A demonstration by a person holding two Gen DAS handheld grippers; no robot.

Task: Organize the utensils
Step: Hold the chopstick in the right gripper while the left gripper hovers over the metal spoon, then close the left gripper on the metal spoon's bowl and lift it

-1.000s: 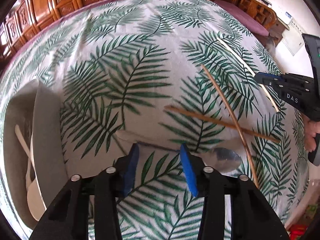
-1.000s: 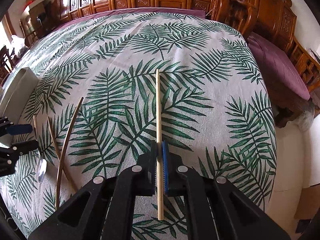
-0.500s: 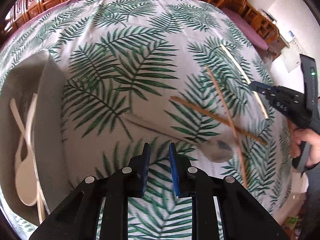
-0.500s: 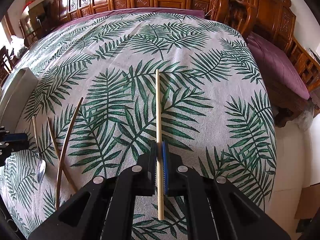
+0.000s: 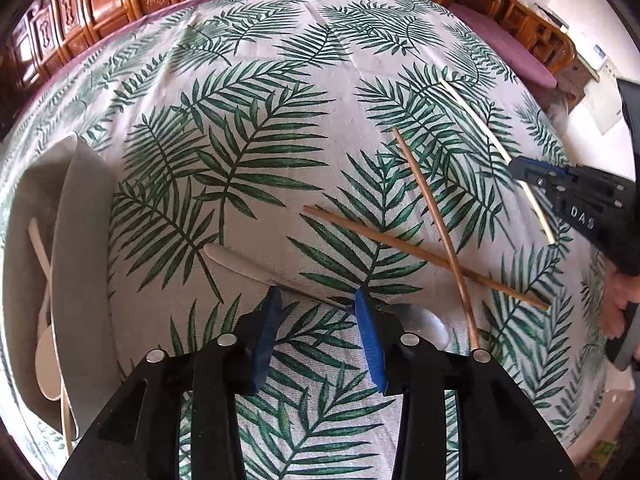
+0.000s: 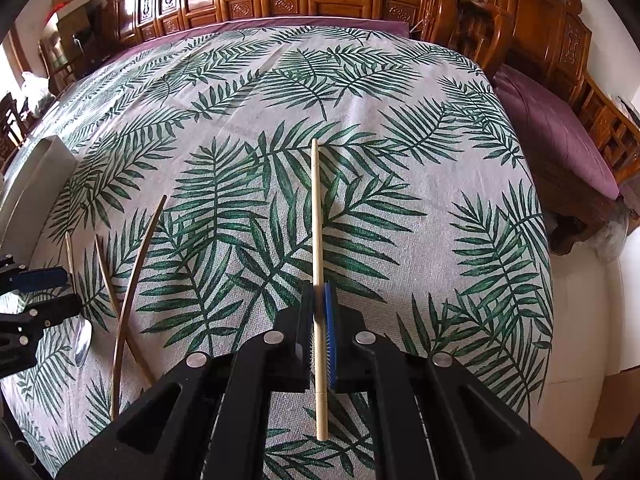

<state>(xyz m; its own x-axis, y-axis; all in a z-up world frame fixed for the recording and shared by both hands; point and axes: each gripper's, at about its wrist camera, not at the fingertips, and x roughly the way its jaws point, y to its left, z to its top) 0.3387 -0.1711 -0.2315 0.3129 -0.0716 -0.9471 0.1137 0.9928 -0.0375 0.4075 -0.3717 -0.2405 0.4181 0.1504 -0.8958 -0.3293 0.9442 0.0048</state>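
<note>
Right wrist view: fingers [image 6: 331,320] tight on pale chopstick [image 6: 317,216].

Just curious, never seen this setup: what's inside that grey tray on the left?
In the grey tray lie a pale spoon and a pale stick-like handle. The tray's near wall hides the rest.

Surface [image 5: 248,92]: off-white cloth printed with dark green palm fronds. Left claw [image 5: 320,312] and right claw [image 6: 320,312]: black bodies, blue pads. Pale chopstick [image 6: 318,240]: light cream wood. Two crossed chopsticks [image 5: 420,250]: reddish brown. Tray [image 5: 82,240]: grey. Spoon [image 5: 240,258]: silver.
</note>
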